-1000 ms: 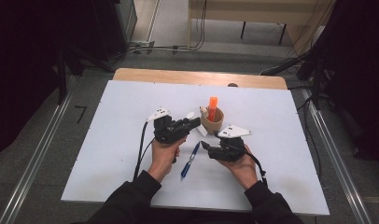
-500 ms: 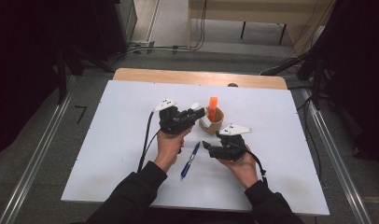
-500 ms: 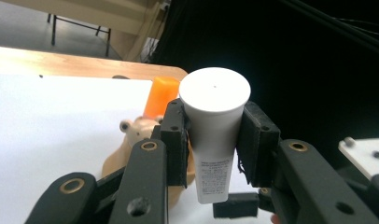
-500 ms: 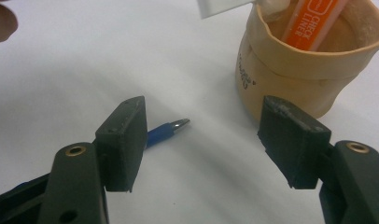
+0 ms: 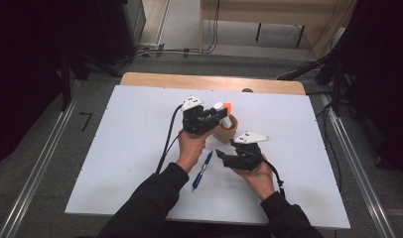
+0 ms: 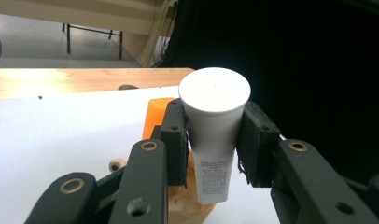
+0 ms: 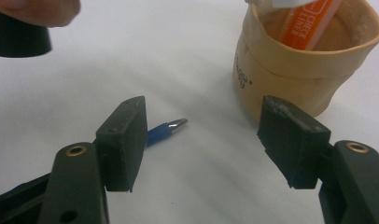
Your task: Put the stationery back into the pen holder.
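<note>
The left gripper (image 5: 215, 115) is held above the tan cup (image 5: 226, 130) near the middle of the white table (image 5: 130, 134), with the left hand (image 5: 191, 148) wrapped around its handle from below and the forearm stretched forward from the bottom edge of the high view. Its jaws are clamped on a white tube (image 6: 214, 126), which is gripped on both sides just under its flat round cap. In the left gripper view the tube is seen standing cap up, its printed lower end hanging over the cup's mouth. An orange marker (image 6: 156, 117) is seen just behind the left jaw, standing in the cup.

The right gripper (image 5: 223, 154) is held low over the table in front of the cup, the right hand (image 5: 255, 171) cupped under its body. Its jaws are spread wide and nothing is held between them; through the gap, the tip of a blue pen (image 7: 165, 130) is seen lying on the table, with the cup just beyond the right jaw.
</note>
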A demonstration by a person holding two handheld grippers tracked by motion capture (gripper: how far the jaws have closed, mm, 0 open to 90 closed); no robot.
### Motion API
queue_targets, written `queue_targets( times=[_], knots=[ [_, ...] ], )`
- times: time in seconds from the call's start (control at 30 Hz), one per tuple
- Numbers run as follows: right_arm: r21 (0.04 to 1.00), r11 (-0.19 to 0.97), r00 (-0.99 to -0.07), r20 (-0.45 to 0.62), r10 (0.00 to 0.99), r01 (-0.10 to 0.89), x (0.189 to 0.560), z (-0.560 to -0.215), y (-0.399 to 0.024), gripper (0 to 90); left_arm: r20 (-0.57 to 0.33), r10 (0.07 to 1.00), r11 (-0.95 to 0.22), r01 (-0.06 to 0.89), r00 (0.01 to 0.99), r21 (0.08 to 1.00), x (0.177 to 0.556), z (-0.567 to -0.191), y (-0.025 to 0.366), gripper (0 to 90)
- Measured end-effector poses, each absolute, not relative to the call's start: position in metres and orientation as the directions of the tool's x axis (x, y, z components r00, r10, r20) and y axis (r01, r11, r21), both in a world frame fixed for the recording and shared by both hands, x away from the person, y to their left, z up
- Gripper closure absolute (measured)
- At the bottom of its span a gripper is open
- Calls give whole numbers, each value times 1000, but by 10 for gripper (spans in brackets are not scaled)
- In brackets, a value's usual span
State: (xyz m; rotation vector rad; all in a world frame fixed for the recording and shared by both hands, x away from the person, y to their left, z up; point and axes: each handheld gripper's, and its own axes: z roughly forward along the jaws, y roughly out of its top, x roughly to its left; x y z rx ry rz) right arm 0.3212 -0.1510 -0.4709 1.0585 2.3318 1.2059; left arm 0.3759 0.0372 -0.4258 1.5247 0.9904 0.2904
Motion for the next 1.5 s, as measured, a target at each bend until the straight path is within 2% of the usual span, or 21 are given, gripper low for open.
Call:
queue_targets(
  times=[0.47, 0.67, 1.2, 1.5],
  knots=[
    [802, 368, -678, 61, 733, 471, 322, -470, -154, 315, -119, 781, -110, 322, 613, 940, 382, -432, 5, 670],
    [802, 363, -674, 66, 735, 474, 322, -470, -155, 316, -59, 789, -172, 312, 612, 934, 386, -436, -5, 669],
    [800, 370, -678, 63, 732, 473, 322, -471, -155, 318, -14, 800, -243, 346, 599, 906, 393, -447, -13, 663],
    [798, 370, -679, 66, 731, 476, 322, -472, -155, 318, -5, 797, -247, 333, 604, 910, 390, -443, -16, 590]
  ],
)
